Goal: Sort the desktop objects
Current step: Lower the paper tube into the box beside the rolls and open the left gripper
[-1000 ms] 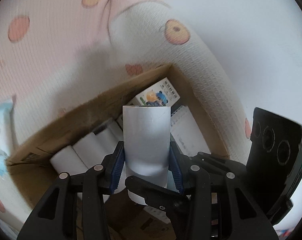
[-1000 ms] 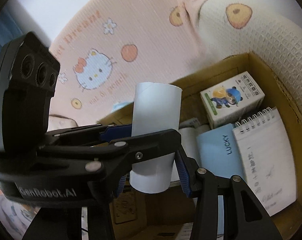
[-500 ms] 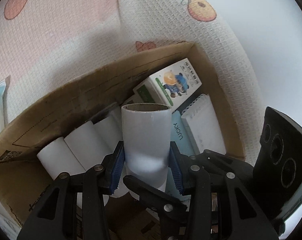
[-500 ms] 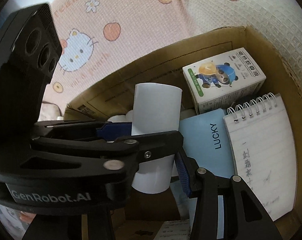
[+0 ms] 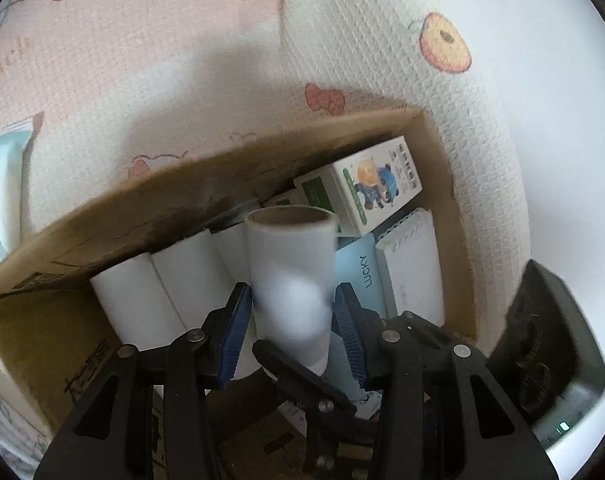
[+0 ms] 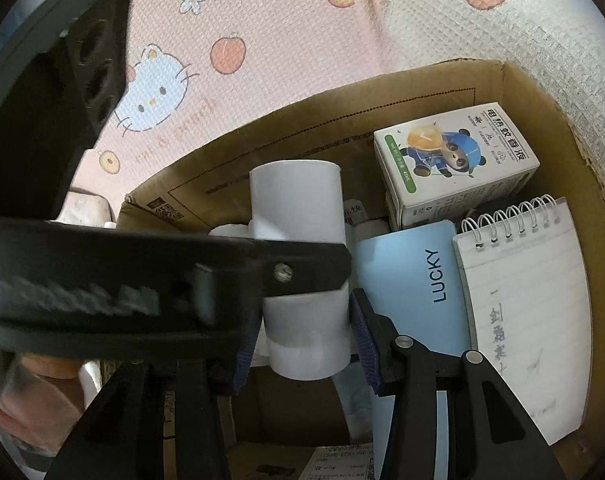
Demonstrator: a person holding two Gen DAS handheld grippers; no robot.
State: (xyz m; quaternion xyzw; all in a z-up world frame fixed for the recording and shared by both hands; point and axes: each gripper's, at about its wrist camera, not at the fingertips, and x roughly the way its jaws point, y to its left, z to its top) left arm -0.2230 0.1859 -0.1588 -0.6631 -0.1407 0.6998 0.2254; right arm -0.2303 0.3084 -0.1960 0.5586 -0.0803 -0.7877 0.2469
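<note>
Lowered deeper into the cardboard box point(image 6: 430, 80) than a second ago, white paper roll point(image 5: 292, 280) clenched by both left gripper point(image 5: 290, 332) and right gripper point(image 6: 306, 340), poised above the rolls point(image 5: 158, 288) beside the LUCKY notebook point(image 6: 414, 280), near release.

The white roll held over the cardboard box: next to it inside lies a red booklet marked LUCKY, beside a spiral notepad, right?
Not quite. The LUCKY booklet is light blue, not red, as the right wrist view shows. It does lie in the cardboard box beside the spiral notepad, near the held white roll.
</note>
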